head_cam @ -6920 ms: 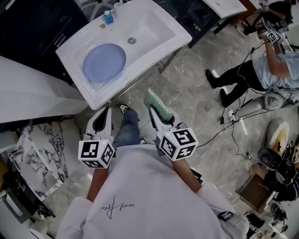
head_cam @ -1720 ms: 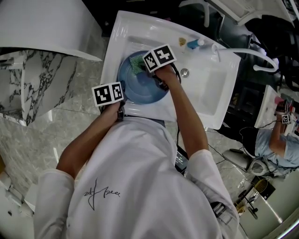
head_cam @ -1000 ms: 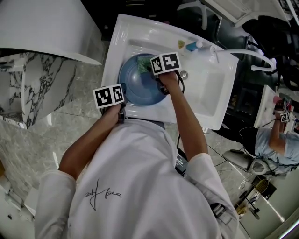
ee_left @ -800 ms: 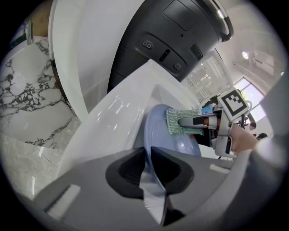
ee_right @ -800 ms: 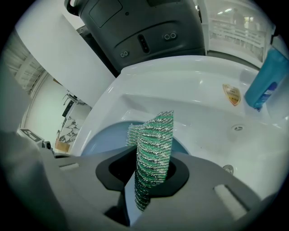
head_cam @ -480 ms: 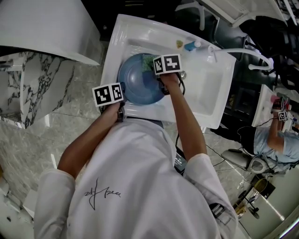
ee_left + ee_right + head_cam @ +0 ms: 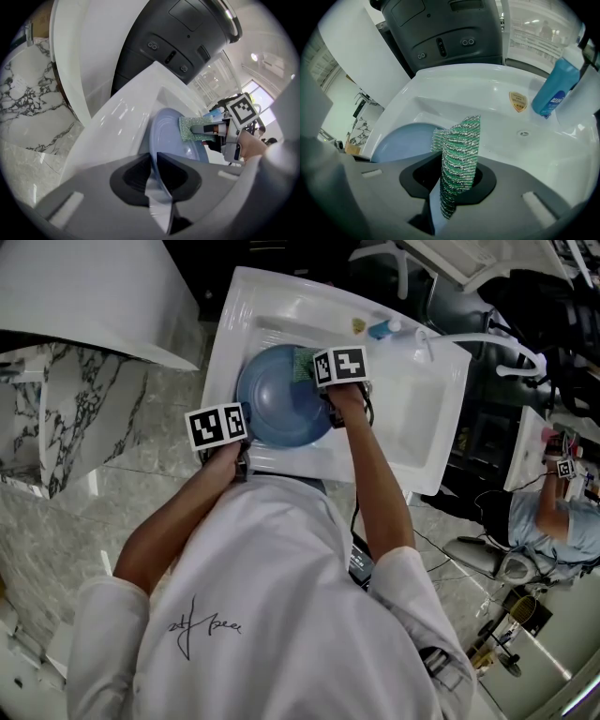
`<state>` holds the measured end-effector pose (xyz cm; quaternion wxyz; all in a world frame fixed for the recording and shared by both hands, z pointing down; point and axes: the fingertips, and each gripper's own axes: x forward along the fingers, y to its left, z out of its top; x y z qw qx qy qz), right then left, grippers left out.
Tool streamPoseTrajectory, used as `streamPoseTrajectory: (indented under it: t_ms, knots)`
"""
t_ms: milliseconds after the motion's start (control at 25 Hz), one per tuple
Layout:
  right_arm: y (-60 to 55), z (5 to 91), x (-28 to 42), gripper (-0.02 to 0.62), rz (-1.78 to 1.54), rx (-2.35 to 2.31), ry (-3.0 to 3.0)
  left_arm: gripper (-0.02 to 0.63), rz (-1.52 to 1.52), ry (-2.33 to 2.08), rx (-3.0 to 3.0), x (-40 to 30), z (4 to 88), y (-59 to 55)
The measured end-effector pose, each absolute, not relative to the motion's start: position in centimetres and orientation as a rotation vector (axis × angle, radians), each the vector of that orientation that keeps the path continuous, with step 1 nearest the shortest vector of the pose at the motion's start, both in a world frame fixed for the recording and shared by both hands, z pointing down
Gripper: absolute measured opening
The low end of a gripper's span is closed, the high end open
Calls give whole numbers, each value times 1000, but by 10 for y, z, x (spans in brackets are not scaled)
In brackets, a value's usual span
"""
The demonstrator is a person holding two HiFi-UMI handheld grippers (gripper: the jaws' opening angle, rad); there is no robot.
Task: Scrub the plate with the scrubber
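My left gripper [image 7: 153,161] clamps the plate [image 7: 168,136] by its near rim; its jaws are narrow and have just eased slightly wider. My right gripper [image 7: 457,171] pinches the scrubber [image 7: 460,145]. Over the last second, the scrubber has travelled to the plate's far right edge in the sink [image 7: 412,427]. I judge this scrubbing pass nearly complete.

I see pale blue plate [image 7: 272,409], green-and-silver striped scrubber [image 7: 459,159], glossy white sink [image 7: 422,418], blue bottle [image 7: 555,89] upper right, white marble [image 7: 75,418] with black veins at left
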<state>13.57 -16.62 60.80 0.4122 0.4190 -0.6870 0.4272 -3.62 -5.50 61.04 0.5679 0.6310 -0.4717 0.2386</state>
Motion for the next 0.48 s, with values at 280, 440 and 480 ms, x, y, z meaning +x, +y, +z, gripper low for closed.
streamPoseTrajectory:
  t_ms: [280,440,480]
  knots:
    - [-165,606,149,66,989,1050,-1685,95,554,-1101,1480,-36,610,-55]
    - [-165,605,151,66,919,1024,-1661,95,547,-1099,1477,-35,609,-55]
    - [-165,605,152,66,911,1021,-1657,95,546,-1099,1477,-35,609,-55]
